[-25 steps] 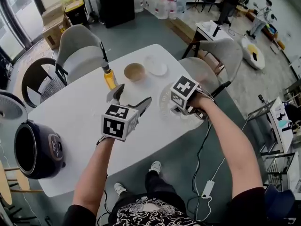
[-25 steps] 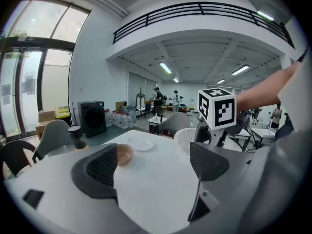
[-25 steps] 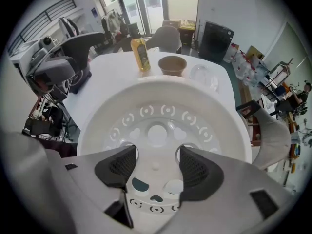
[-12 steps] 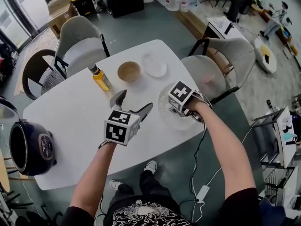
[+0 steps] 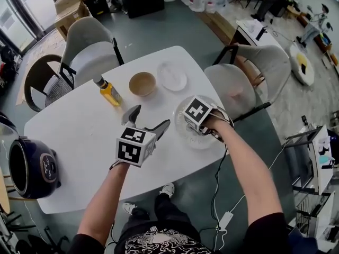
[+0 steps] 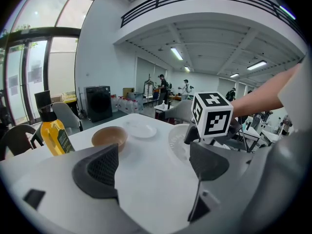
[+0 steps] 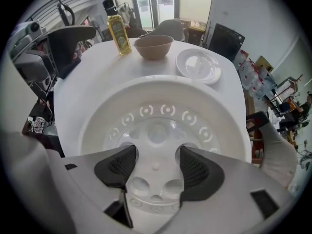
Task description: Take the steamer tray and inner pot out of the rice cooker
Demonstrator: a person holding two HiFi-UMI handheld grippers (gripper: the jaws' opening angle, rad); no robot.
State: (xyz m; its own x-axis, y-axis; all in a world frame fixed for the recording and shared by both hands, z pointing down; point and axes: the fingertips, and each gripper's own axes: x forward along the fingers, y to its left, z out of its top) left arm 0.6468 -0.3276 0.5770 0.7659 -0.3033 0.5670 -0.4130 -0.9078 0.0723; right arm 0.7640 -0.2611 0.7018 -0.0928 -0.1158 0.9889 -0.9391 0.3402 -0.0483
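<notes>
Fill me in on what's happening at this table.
A person holds a gripper in each hand over a white table. The right gripper points down, jaws open, above the steamer tray, which lies on the table, already out of the rice cooker at the table's left end. The left gripper is open and empty over bare tabletop.

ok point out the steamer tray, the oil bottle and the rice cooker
steamer tray [image 7: 157,133], right gripper view, on its perforated floor
oil bottle [image 5: 110,95], head view, on its yellow body
rice cooker [image 5: 39,168], head view, on its dark outer wall
</notes>
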